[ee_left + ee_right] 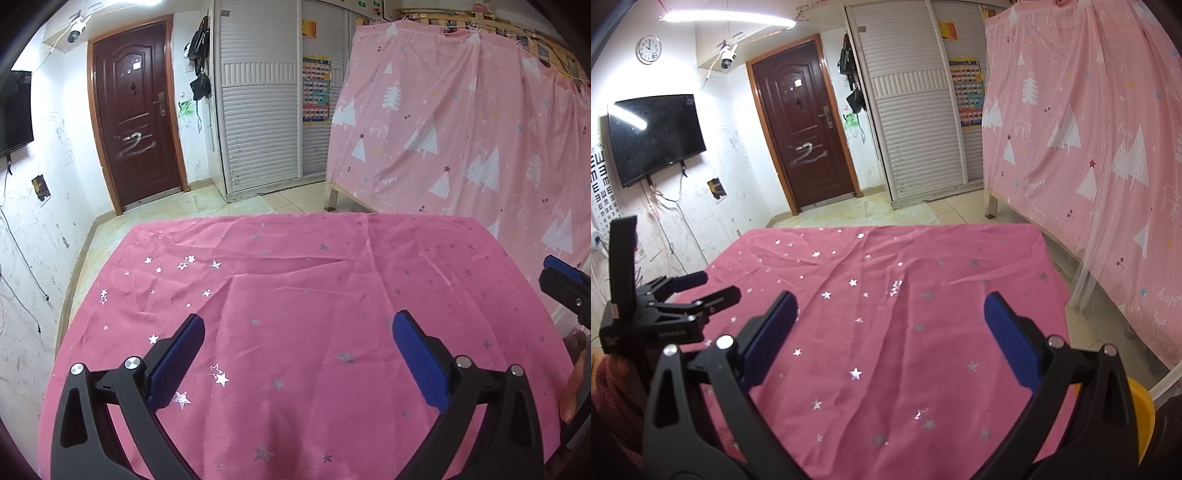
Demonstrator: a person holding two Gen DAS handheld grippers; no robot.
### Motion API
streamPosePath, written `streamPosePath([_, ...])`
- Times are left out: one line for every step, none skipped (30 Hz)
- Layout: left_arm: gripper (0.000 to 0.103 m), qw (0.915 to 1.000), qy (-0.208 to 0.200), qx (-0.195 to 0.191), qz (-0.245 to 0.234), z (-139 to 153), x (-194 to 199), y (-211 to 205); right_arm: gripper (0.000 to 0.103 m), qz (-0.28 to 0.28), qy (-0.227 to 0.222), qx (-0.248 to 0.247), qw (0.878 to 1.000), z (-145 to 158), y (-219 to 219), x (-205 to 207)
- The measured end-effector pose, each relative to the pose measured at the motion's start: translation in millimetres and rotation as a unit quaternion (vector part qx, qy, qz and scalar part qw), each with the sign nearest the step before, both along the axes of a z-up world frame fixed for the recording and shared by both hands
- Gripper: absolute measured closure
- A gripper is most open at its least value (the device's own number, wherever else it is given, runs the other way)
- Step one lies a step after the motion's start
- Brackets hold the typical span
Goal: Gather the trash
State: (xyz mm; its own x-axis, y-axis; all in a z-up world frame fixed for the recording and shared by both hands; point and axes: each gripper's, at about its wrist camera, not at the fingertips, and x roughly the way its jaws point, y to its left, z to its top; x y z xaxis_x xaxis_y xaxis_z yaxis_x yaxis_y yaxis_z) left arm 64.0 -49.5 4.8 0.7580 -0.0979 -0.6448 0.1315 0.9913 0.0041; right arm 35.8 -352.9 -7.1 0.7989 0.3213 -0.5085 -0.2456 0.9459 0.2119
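Both pairs of tongs hang spread above a tabletop (295, 280) draped in a wrinkled pink cloth (894, 332) sprinkled with silver stars. The left tongs (298, 332) grip nothing between their two blue pads; the right tongs (890, 314) stand just as wide and bare. No trash shows on the cloth in either view. A yellow container (1141, 417) peeks past the tabletop's near right corner. Farther off lie a tiled floor (849, 214), one dark wooden door (136, 114), one wall television (655, 136) on the left, and a pink tree-print curtain (461, 133) on the right.
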Motion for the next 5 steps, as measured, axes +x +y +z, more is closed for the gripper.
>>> streamPosePath([0.008,1.0000,0.001,-0.001,0.002,-0.1,0.5,1.1,0.006,0.000,0.000,0.000,1.000,0.0,-0.1,0.0])
streamPosePath([0.008,1.0000,0.002,-0.002,0.004,0.0,1.0,2.2,0.006,0.000,0.000,0.001,1.000,-0.2,0.0,0.3])
streamPosePath([0.008,1.0000,0.003,-0.004,0.007,0.1,1.3,3.8,0.006,0.000,0.000,0.000,1.000,-0.1,0.0,0.0])
streamPosePath([0.008,0.9999,0.004,-0.006,0.008,0.2,1.7,5.1,0.006,0.000,0.000,0.000,1.000,-0.1,0.1,0.1])
streamPosePath([0.008,0.9999,0.004,-0.007,0.008,0.3,1.8,5.7,0.006,0.001,0.000,0.000,1.000,-0.1,-0.1,0.0])
